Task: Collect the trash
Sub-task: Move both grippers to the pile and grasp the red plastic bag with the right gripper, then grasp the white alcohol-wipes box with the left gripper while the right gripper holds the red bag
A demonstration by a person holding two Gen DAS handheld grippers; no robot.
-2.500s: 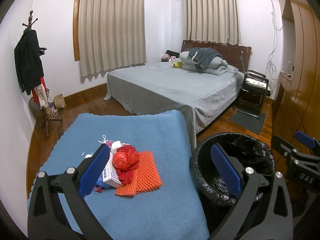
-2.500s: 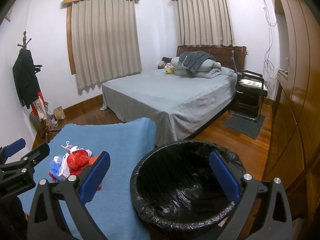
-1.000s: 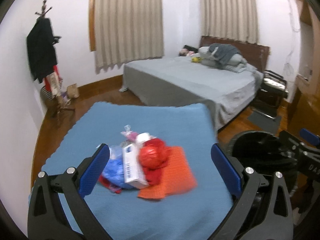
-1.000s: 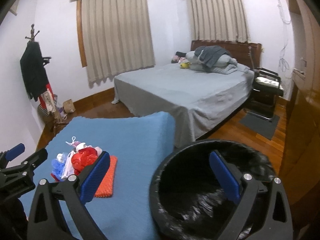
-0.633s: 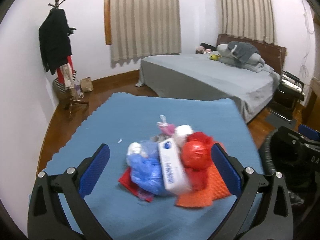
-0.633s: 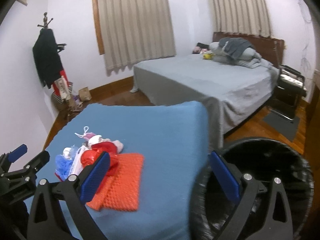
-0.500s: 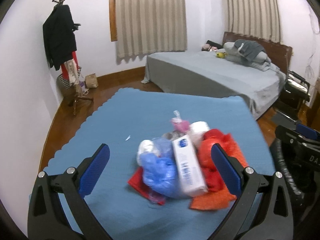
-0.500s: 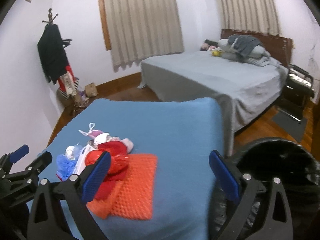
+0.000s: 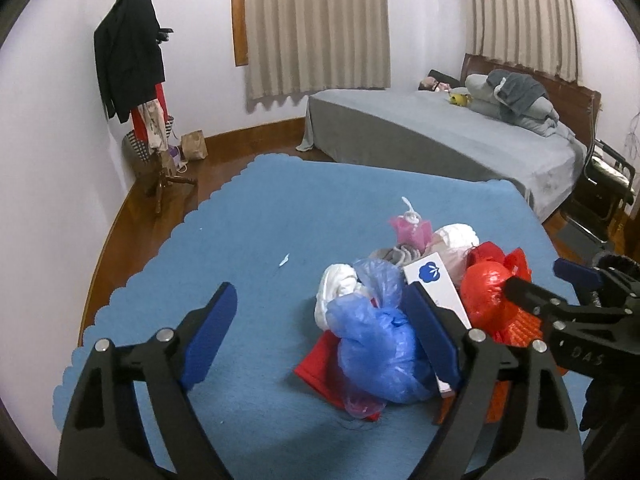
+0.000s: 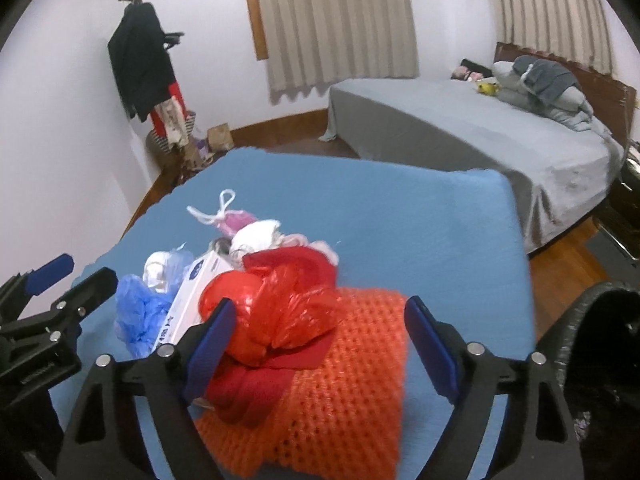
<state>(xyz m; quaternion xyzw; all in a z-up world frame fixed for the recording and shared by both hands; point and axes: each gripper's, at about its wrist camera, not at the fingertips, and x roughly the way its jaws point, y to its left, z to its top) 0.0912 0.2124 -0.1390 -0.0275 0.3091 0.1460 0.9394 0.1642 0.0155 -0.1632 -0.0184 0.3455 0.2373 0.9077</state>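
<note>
A pile of trash lies on the blue cloth-covered table (image 9: 248, 240): a blue plastic bag (image 9: 376, 344), a white carton (image 9: 438, 284), a red plastic bag (image 9: 486, 284), an orange mesh (image 10: 352, 396), white wads and a pink bundle (image 9: 410, 230). My left gripper (image 9: 320, 332) is open and empty, just before the blue bag. My right gripper (image 10: 316, 340) is open and empty, over the red bag (image 10: 280, 312) and the mesh. The bin with its black liner (image 10: 600, 360) stands at the table's right edge.
A grey bed (image 9: 460, 140) stands behind the table. A coat stand (image 9: 136, 68) with dark clothes is at the left wall. A black chair (image 9: 608, 184) is at the right. A small white scrap (image 9: 284, 260) lies on the cloth.
Both grippers have swung left from the bin toward the trash pile and moved closer to it. Both have stayed open.
</note>
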